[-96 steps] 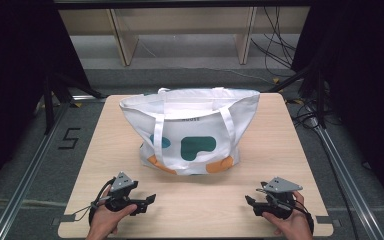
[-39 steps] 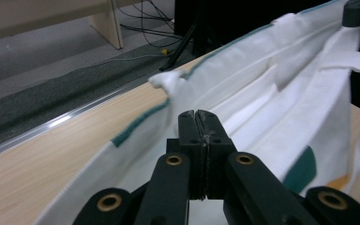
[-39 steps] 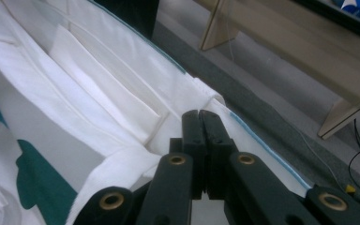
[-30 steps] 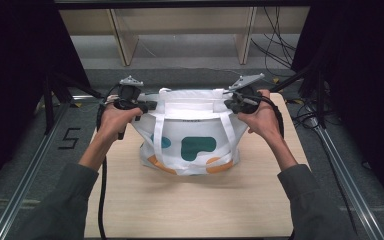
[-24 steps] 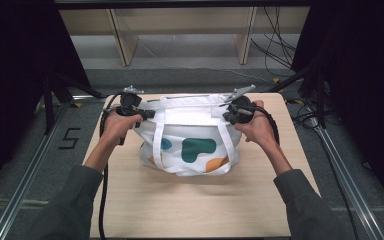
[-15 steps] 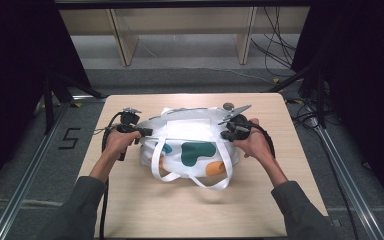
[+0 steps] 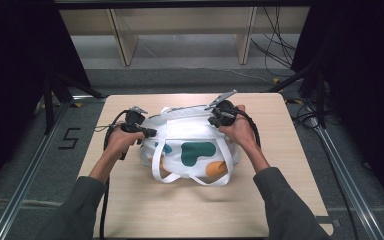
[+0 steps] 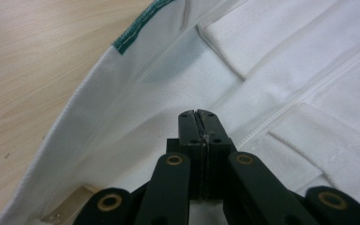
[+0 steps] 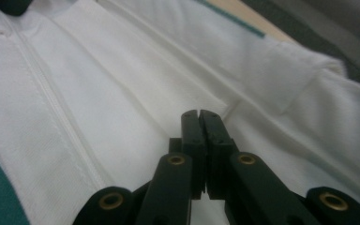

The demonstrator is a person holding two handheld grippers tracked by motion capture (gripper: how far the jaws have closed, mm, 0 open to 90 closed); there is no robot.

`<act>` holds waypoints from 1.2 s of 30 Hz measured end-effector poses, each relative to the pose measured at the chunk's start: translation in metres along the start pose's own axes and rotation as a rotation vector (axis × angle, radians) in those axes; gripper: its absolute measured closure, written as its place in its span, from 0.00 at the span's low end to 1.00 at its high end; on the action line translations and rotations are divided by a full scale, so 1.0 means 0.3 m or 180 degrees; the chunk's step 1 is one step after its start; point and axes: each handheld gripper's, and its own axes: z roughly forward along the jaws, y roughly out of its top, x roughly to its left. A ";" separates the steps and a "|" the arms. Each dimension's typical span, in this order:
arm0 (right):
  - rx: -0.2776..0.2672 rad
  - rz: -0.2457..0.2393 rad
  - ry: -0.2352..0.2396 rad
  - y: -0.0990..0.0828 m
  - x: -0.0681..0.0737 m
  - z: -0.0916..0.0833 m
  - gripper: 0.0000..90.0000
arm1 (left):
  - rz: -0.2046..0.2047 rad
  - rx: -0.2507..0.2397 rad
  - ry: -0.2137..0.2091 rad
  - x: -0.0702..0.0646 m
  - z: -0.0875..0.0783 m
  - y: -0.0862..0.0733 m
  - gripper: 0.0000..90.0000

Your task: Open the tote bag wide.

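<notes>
A white cloth tote bag (image 7: 200, 135) with teal and orange blobs lies slumped low on the wooden table (image 7: 280, 200). Its white handles (image 7: 190, 176) loop out toward the front. My left gripper (image 7: 149, 133) rests at the bag's left top edge, and my right gripper (image 7: 213, 121) at its right top edge. In the left gripper view the jaws (image 8: 199, 113) stand shut over white fabric (image 8: 286, 70), with no cloth seen between them. The right gripper view shows the same: shut jaws (image 9: 199, 113) above folded white fabric (image 9: 122, 93).
Bare wood of the table (image 8: 28, 70) lies left of the bag. Metal rails (image 7: 25, 175) run along both sides of the table. A wooden shelf frame (image 7: 125, 35) stands behind it, with cables (image 7: 280, 30) on the floor at the right.
Both hands have come down and toward the person with the bag's top edge. The bag has gone from standing tall to slumped low, and its handles have spilled out in front.
</notes>
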 end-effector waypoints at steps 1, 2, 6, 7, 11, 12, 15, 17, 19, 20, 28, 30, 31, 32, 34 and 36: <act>0.0112 -0.0028 0.0118 -0.016 0.007 0.016 1.00 | -0.0031 -0.0039 -0.0049 0.002 -0.004 0.007 0.98; 0.0112 -0.0028 0.0118 -0.016 0.007 0.016 1.00 | -0.0041 -0.0065 -0.0067 0.000 -0.004 0.015 0.98; 0.0124 -0.0046 0.0505 -0.062 0.057 -0.051 1.00 | -0.0064 -0.0169 -0.0152 -0.025 0.030 0.056 0.99; 0.0084 -0.0135 0.0610 -0.078 0.079 -0.062 1.00 | -0.0057 -0.0153 -0.0144 -0.029 0.043 0.061 0.99; 0.0455 -0.0478 0.0648 -0.146 0.178 -0.060 1.00 | -0.0072 -0.0080 -0.0090 -0.043 0.075 0.079 0.99; 0.0475 -0.0379 0.0649 -0.139 0.180 -0.075 1.00 | -0.0005 -0.0036 -0.0081 -0.055 0.074 0.082 0.99; 0.0207 -0.0347 0.0629 -0.120 0.152 -0.079 1.00 | 0.0020 -0.0028 -0.0059 -0.060 0.069 0.087 0.99; 0.0143 -0.0357 0.0578 -0.094 0.139 -0.080 1.00 | 0.0021 -0.0027 -0.0079 -0.065 0.063 0.098 0.99; -0.0112 -0.0266 0.0461 -0.056 0.129 -0.087 1.00 | 0.0072 -0.0036 -0.0117 -0.078 0.055 0.105 0.98; -0.0151 -0.0312 0.0464 -0.048 0.122 -0.090 1.00 | 0.0084 -0.0066 -0.0150 -0.084 0.050 0.106 0.98; 0.0006 -0.0255 0.0442 -0.062 0.153 -0.020 1.00 | 0.0289 -0.0106 -0.0550 -0.200 0.058 0.122 0.98; 0.0197 -0.0431 0.0621 -0.101 0.202 -0.027 1.00 | 0.0411 -0.0011 -0.0508 -0.219 0.080 0.129 0.98; 0.0306 -0.0504 0.0698 -0.125 0.227 -0.024 1.00 | 0.0440 0.0010 -0.0474 -0.223 0.096 0.132 0.98; 0.0493 -0.0702 0.0771 -0.181 0.276 -0.007 1.00 | 0.0383 0.0015 -0.0521 -0.227 0.113 0.135 0.98; 0.0528 -0.0755 0.0805 -0.210 0.295 0.008 1.00 | 0.0363 0.0031 -0.0485 -0.228 0.137 0.138 0.99; 0.0572 -0.0672 0.0883 -0.247 0.313 0.020 1.00 | 0.0363 0.0088 -0.0459 -0.220 0.153 0.140 0.99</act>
